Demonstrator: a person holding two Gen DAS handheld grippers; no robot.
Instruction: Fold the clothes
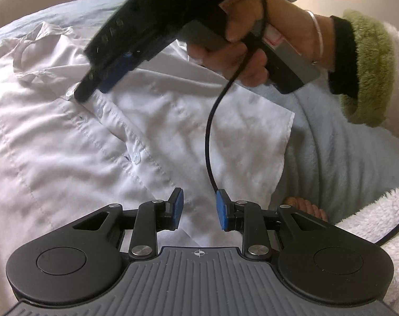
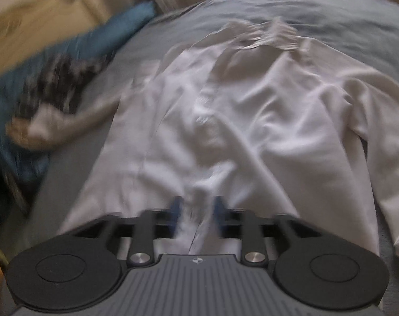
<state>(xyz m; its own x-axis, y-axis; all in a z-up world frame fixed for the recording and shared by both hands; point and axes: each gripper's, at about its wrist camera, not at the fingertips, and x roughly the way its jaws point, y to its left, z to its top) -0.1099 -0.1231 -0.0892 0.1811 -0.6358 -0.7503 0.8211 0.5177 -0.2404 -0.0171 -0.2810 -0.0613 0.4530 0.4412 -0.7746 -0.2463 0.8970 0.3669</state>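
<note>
Our white, creased cotton shirt [image 2: 252, 121] lies ahead on the bed [image 2: 344, 21]; left tongs [image 1: 199, 209] apart, right tongs [image 2: 196, 210] apart astride its placket.

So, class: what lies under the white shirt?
The white shirt lies spread on a grey-blue bedsheet. Whatever is directly beneath its middle is covered, so that cannot be seen.

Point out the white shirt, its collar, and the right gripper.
white shirt [image 2: 291, 121], right wrist view, chest panel
collar [image 2: 275, 34], right wrist view, rumpled top edge
right gripper [image 1: 94, 87], left wrist view, tips over the button placket
</note>
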